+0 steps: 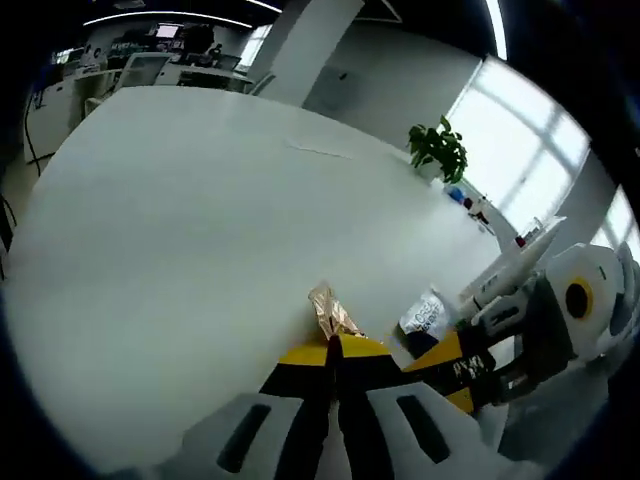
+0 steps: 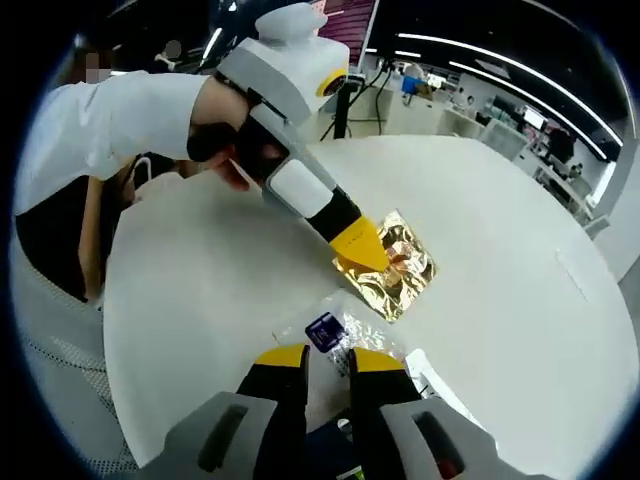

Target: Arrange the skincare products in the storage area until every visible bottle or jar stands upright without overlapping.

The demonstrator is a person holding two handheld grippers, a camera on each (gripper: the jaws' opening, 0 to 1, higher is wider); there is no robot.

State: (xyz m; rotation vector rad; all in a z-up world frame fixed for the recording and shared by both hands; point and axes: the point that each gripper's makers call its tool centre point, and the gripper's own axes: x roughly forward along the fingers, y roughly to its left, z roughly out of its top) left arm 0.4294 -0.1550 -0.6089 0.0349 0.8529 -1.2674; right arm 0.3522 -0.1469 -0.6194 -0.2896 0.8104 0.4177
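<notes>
Crinkled gold foil sachet (image 2: 392, 265) pinched in left tongs (image 2: 372, 262); right tongs (image 2: 328, 356) clench clear glossy packet (image 2: 335, 330).

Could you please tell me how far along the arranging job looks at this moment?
Nothing looks finished: no bottle or jar stands upright on the white table. In hand: the left hand-held gripper is shut on a gold foil sachet, and the right hand-held gripper pinches a clear sachet with a purple label. Placing both remains.
</notes>
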